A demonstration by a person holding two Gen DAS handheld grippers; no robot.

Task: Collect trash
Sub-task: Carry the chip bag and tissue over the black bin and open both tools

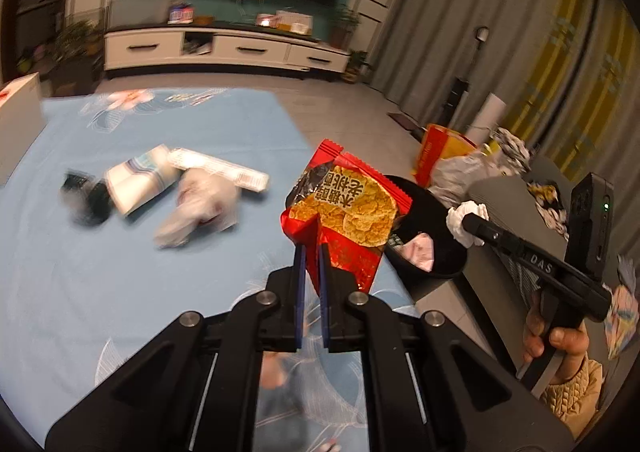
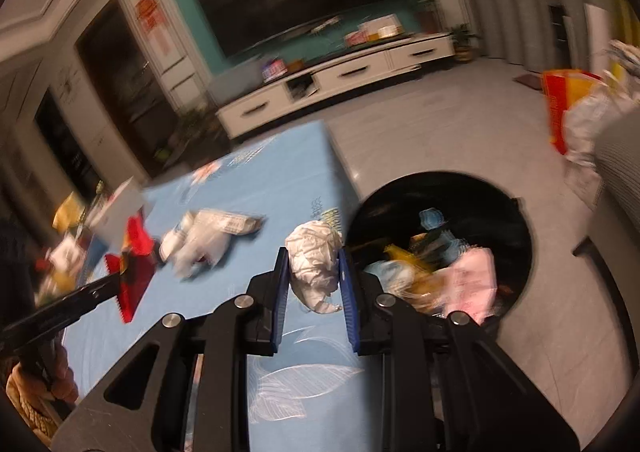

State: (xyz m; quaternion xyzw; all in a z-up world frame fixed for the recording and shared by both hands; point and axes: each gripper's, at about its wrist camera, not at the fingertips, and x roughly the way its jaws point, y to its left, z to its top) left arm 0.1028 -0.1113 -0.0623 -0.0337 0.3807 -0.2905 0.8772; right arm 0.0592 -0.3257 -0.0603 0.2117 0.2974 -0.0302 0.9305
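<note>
Trash partly gathered: black bin (image 2: 516, 212) on the floor just off the right edge of the table already holding several pieces, among them something pink, something blue and something yellow. Two more pieces lifted but not yet dropped. Red snack wrapper (image 1: 344, 212), glossy, creased, printed with golden crackers and Chinese characters, pinched by its lower corner between the blue pads of the left gripper (image 1: 312, 248), held up above the table's right edge with the bin behind it. Crumpled white paper wad (image 2: 316, 264), loosely balled with deep folds, clamped between the fingers of the right gripper (image 2: 314, 280), hanging over the blue tablecloth (image 2: 280, 180) just beside the bin's rim; in the left wrist view, the same wad at the tip of that gripper, near or over the bin mouth, exact position hard to judge.

Still left on the table, toward its middle: a blurred cluster of a pale crumpled plastic bag (image 1: 200, 208), a white-and-teal packet (image 1: 140, 180), a long white strip-like item (image 1: 218, 170) and a small dark object (image 1: 86, 198). Motion blur too strong to name these further, or to say which count as trash.

Judged from this, roughly midway: some pieces binned, two in hand awaiting release over the bin, a handful remaining.

Beyond the table: grey floor, white TV cabinet (image 1: 224, 48), dark screen, grey curtains, bags and clutter on the right.
</note>
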